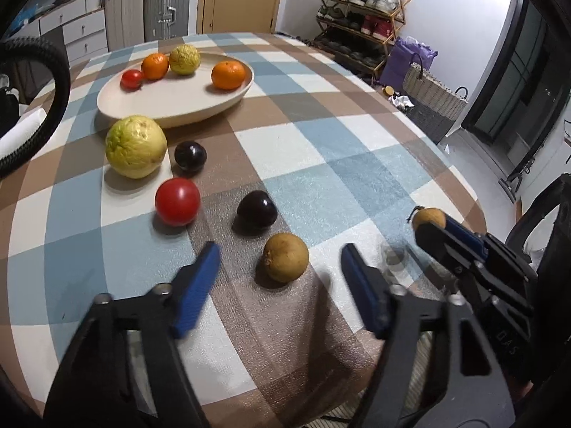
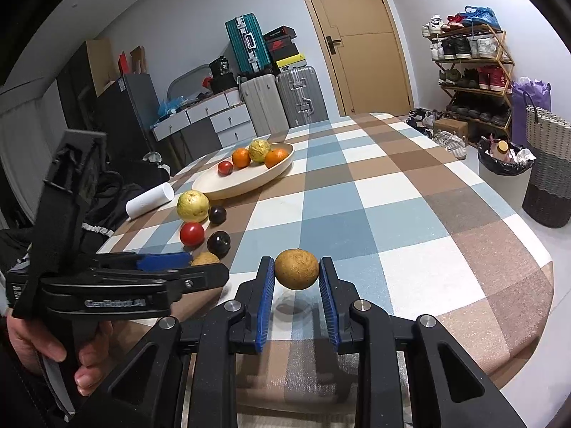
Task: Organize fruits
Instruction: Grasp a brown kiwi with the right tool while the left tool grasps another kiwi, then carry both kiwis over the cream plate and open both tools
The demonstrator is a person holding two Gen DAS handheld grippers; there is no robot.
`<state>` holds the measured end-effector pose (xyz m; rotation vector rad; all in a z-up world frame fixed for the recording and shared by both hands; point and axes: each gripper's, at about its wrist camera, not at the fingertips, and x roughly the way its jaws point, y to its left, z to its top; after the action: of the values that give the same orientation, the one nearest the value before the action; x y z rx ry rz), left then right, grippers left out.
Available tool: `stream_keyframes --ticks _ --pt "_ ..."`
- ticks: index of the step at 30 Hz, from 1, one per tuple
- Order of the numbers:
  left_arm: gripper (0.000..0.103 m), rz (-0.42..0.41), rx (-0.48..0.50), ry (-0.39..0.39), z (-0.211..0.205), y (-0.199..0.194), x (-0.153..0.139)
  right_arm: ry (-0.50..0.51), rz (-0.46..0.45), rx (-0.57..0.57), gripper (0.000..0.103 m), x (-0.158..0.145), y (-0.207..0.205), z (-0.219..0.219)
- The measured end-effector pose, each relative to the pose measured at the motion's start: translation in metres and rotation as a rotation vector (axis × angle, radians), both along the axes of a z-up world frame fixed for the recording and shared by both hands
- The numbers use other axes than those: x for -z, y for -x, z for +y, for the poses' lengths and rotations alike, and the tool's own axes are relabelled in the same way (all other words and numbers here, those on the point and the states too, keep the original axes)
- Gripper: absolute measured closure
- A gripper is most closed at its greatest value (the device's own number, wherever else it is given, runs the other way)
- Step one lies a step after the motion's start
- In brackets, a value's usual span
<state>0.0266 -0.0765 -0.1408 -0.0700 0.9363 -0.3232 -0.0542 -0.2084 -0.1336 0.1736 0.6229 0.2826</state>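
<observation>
Above the bench (image 2: 410, 196), right gripper (image 2: 297, 278) clamps a longan (image 2: 296, 268); left gripper (image 1: 280, 267), spread wide, faces another longan (image 1: 285, 256) at twelve o'clock.

A cluster of loose fruit crowds the near-left of the checked table (image 2: 410, 192): a guava (image 1: 136, 146), two dark plums (image 1: 190, 156), a tomato (image 1: 177, 201) and a brown fruit (image 1: 286, 257) lie close together before the plate (image 1: 171, 105). The table's right side lies open.
</observation>
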Motion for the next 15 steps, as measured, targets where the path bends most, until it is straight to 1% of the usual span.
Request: stream_keyframes --ticks 1,2,3,4,5,6,8,11,15 --pt "0.05 -0.009 -0.006 -0.008 0.0 0.0 0.0 -0.001 -0.003 -0.001 0.077 0.0 0.001 -0.001" --pt "0.063 -0.005 -0.005 -0.006 0.001 -0.001 0.0 -0.001 -0.005 -0.002 0.077 0.0 0.002 -0.001" --pt "0.072 -0.007 -0.005 -0.015 0.001 -0.002 0.0 -0.002 -0.006 -0.005 0.077 0.0 0.002 -0.001" --pt "0.081 -0.016 -0.014 -0.047 0.001 -0.001 0.0 -0.002 -0.005 -0.008 0.077 0.0 0.002 0.0" --pt "0.081 -0.017 -0.012 -0.049 0.002 -0.001 0.0 -0.003 -0.006 -0.01 0.077 0.0 0.002 0.0" --pt "0.081 -0.013 -0.007 -0.034 0.004 -0.001 0.0 -0.003 -0.006 -0.013 0.077 0.0 0.002 0.0" --pt "0.081 -0.001 0.002 0.018 0.01 0.0 0.0 -0.001 -0.007 -0.018 0.077 0.0 0.002 0.001" --pt "0.081 -0.015 0.032 0.032 0.009 0.005 -0.002 0.0 -0.004 -0.024 0.077 0.001 0.001 0.003" --pt "0.081 -0.028 0.044 0.052 0.011 0.007 -0.006 -0.006 0.01 -0.04 0.077 0.0 -0.006 0.004"
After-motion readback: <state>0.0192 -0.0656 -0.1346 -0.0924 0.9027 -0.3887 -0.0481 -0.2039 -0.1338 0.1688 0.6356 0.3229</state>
